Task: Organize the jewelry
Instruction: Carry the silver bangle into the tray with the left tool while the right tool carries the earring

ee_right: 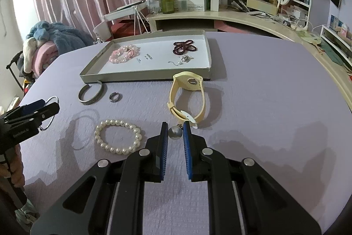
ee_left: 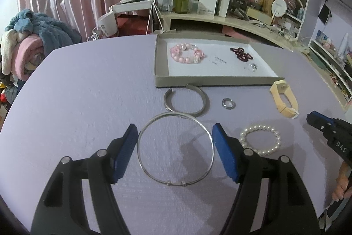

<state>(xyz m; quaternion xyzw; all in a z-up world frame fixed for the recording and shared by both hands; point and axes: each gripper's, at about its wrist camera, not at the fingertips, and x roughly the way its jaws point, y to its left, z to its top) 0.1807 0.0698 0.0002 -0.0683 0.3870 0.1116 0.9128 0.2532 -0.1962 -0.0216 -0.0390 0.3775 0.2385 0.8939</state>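
Lavender textured cloth covers the table (ee_left: 77,91), and in the left wrist view the left gripper (ee_left: 175,136) angles down with its blue ribbed pads closed against opposite sides of a thin silver wire bangle (ee_left: 176,148), gripping the round hoop across its width above the cloth. Just beyond lies one flat-banded open metal cuff (ee_left: 186,101), beside it one small silver ring (ee_left: 228,103), one cream watch strap (ee_left: 284,101) standing on edge, and one white pearl bracelet (ee_left: 260,138). A shallow grey cardboard tray (ee_left: 161,80) with a white floor holds one pink bead bracelet (ee_left: 187,54), one dark red bead strand (ee_left: 241,53) and a small clear, glinting piece (ee_left: 253,67). In the right wrist view the right gripper (ee_right: 175,132) tilts down at the cloth, its jaws nearly closed and clamping a smooth silver ball pendant (ee_right: 175,132) near the fingertips, just in front of the cream watch strap (ee_right: 187,98). At the left edge the left gripper (ee_right: 33,111) is held by a hand, the bangle (ee_right: 52,100) showing behind its fingers; the pearl bracelet (ee_right: 118,137) lies between the two grippers.
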